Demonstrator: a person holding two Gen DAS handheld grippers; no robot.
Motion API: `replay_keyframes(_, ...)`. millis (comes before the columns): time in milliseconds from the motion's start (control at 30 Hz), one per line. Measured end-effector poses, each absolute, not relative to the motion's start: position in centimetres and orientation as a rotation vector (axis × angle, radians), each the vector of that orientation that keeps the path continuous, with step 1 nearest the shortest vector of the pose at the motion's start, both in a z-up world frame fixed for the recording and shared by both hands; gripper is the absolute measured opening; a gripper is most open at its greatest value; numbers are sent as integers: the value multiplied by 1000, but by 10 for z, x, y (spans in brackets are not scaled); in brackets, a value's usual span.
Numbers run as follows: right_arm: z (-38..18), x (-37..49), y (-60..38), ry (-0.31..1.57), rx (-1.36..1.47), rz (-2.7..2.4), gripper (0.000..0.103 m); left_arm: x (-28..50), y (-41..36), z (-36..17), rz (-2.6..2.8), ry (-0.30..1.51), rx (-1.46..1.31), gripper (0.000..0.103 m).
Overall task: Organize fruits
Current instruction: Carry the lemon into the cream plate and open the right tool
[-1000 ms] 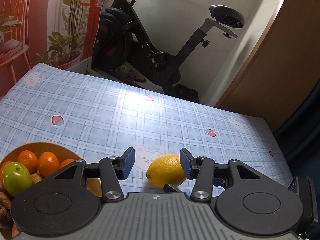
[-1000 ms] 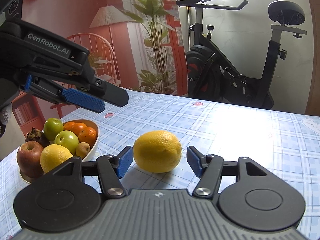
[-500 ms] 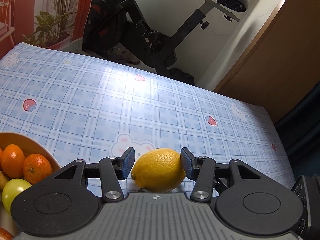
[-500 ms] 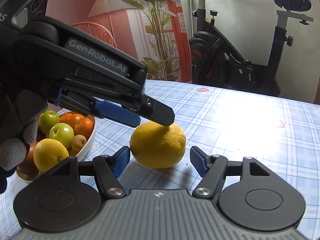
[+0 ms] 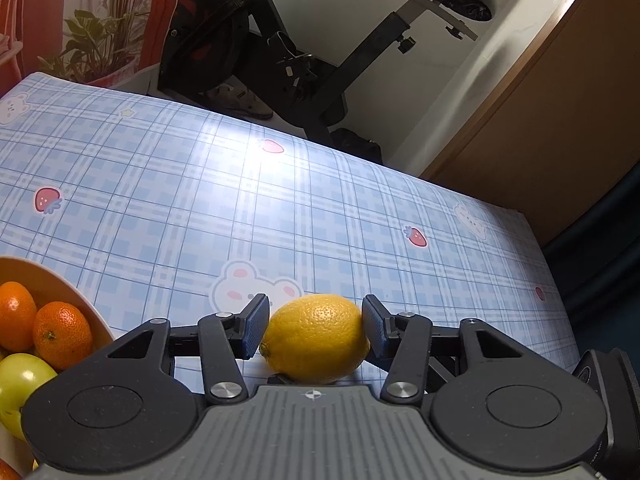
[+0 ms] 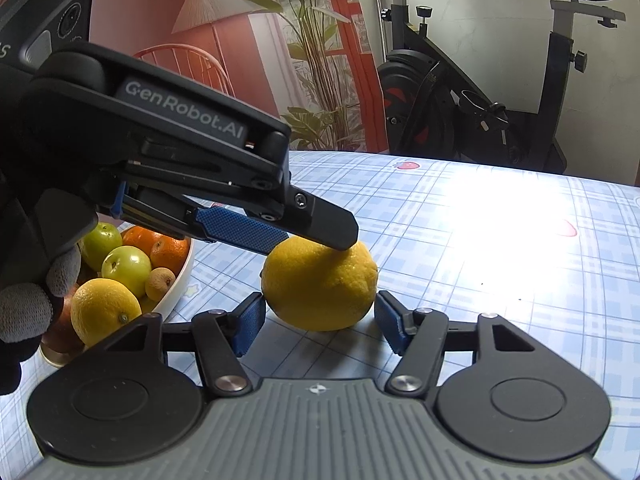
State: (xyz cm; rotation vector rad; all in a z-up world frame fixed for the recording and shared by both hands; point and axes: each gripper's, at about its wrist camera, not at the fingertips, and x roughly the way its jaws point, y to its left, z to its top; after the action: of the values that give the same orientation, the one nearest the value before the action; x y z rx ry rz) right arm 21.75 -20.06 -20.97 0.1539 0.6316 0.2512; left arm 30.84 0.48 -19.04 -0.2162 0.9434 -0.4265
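A yellow lemon (image 5: 316,340) rests on the blue checked tablecloth (image 5: 280,200). My left gripper (image 5: 314,326) reaches down over it, and its blue pads touch the lemon's two ends. From the right wrist, the same lemon (image 6: 320,284) lies under the left gripper (image 6: 316,236), whose near finger crosses its top. My right gripper (image 6: 320,314) sits low in front of the lemon. Its jaws are closing, with the lemon between the tips and thin gaps on both sides. A bowl (image 6: 178,284) of fruit stands to the left.
The bowl (image 5: 60,280) holds oranges (image 5: 60,334), green apples (image 6: 126,270), a second lemon (image 6: 104,312) and other fruit. A gloved hand (image 6: 24,312) holds the left gripper. An exercise bike (image 5: 320,60) stands beyond the table's far edge, and a wooden door (image 5: 560,120) at right.
The left gripper came down and forward until the lemon sat between its pads. In the right view it swung in over the lemon's top. The right gripper's jaws narrowed slightly.
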Motion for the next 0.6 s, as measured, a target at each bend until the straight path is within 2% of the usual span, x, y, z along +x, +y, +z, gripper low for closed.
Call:
replay_keyframes(300, -210, 212, -201, 619, 160, 282, 62, 292, -7, -185, -403, 905, -136, 54)
replay_keyframes(600, -208, 201, -197, 573, 148, 373, 63, 277, 14, -178, -329, 918, -258, 54)
